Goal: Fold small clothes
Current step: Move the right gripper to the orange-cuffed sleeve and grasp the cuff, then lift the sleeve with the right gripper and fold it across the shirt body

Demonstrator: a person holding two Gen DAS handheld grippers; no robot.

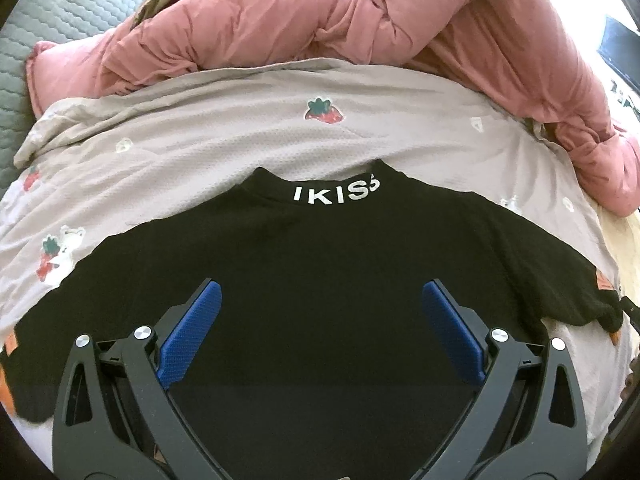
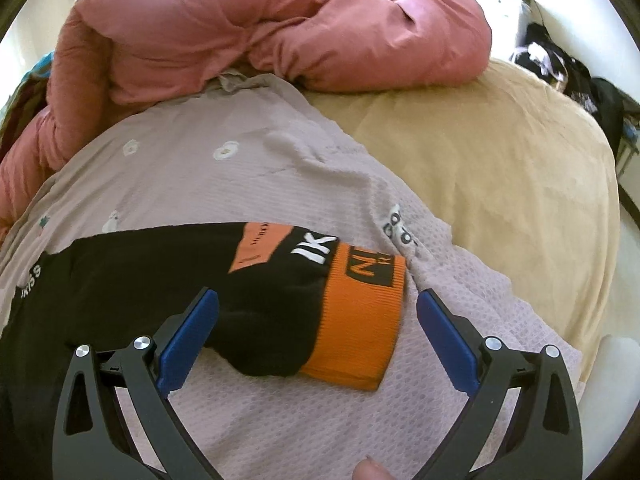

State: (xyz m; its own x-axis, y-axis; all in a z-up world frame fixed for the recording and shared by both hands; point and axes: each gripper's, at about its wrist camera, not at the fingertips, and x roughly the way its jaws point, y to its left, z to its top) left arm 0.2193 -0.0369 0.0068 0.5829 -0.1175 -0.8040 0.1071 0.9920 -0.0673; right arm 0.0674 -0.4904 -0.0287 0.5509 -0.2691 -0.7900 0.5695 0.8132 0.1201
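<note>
A small black top (image 1: pixel 320 248) lies flat on a pale strawberry-print sheet (image 1: pixel 200 148), its collar with white letters (image 1: pixel 336 194) pointing away from me. My left gripper (image 1: pixel 322 300) hovers open over the middle of the top, with nothing between its blue pads (image 1: pixel 192 332). In the right wrist view the top's sleeve (image 2: pixel 248 292) ends in an orange cuff (image 2: pixel 360 320) with black lettering. My right gripper (image 2: pixel 318 308) is open, and the sleeve end and cuff lie between its spread fingers without being pinched.
A bunched pink quilt (image 1: pixel 320 20) lies along the far side of the sheet (image 2: pixel 200 184). A tan blanket (image 2: pixel 480 168) covers the bed to the right. Grey quilted fabric (image 1: pixel 52 24) shows at far left. A fingertip (image 2: pixel 370 470) shows at the bottom edge.
</note>
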